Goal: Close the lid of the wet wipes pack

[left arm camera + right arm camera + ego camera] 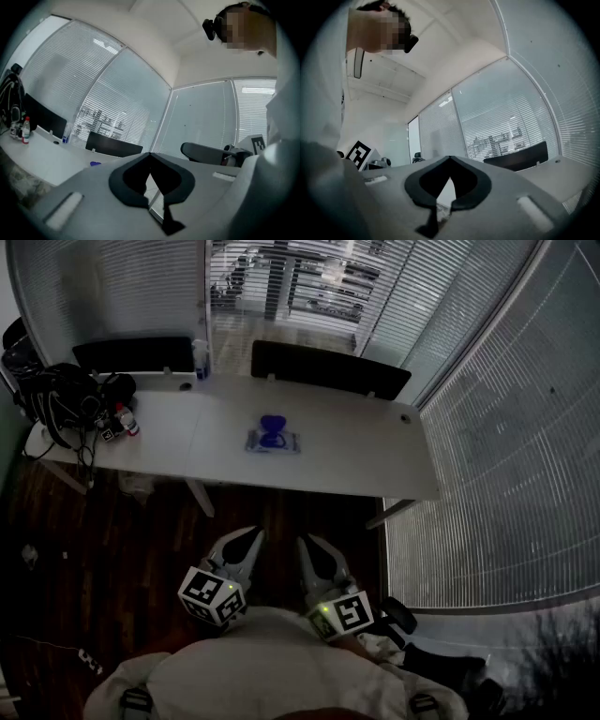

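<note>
Left tongs [251,538] and right tongs [307,545] pressed together, empty; wet wipes pack [273,440] on table [356,451], black bag [61,395] leftward.

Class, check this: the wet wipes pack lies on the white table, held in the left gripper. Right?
No. The wet wipes pack lies on the white table, but the left gripper is far off it, close by the person; the head view shows this.

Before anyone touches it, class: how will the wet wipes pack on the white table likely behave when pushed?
The wet wipes pack lies flat and looks like a soft pouch, so it probably gives rather than tips. Its raised blue lid looks hinged and should fold down easily. On the smooth white table it might slide if pushed sideways.
</note>
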